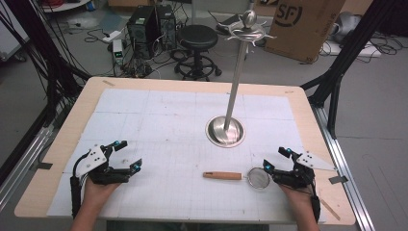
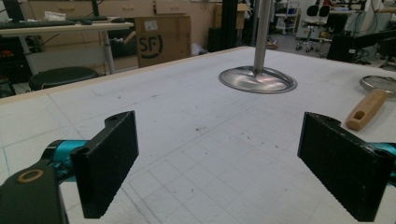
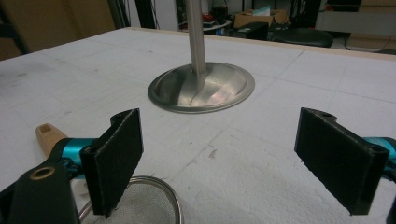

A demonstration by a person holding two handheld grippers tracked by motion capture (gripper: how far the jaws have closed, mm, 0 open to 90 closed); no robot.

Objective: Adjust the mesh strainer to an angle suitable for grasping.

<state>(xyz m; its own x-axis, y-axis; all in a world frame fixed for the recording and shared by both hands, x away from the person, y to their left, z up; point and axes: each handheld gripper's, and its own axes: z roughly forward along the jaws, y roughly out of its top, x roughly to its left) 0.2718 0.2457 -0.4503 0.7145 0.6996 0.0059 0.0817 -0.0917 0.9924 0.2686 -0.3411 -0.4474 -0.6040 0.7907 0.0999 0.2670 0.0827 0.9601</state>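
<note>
Right gripper [image 1: 275, 160]: held in the person's right hand at the near right of the table, on the near side of the stand's base; its jaws stand wide apart with nothing between them.
Left gripper [image 1: 129, 154]: held in the left hand, near and well to the left of the stand's base; jaws also spread wide, holding nothing.
Strainer [image 1: 259, 177]: a small round mesh strainer with a wooden handle [image 1: 222, 175] lies flat on the table, near side of the stand's base and slightly right of it. The mesh bowl sits just beside the right gripper's tip; the handle points left, away from that gripper.
Stand [image 1: 238, 67]: a tall metal pole rising from a round dish-shaped base [image 1: 225, 131] around mid-table, with curved hooks [image 1: 248, 32] at the top; nothing hangs from the hooks.
Table [image 1: 159, 103]: wooden top covered by a white gridded mat.
Progress: judged from the layout, the work looks barely begun. The strainer is not yet gripped or lifted, and the hooks are bare.
Left to do: probably close the right gripper on the strainer, raise it, and hang it on a hook.
</note>
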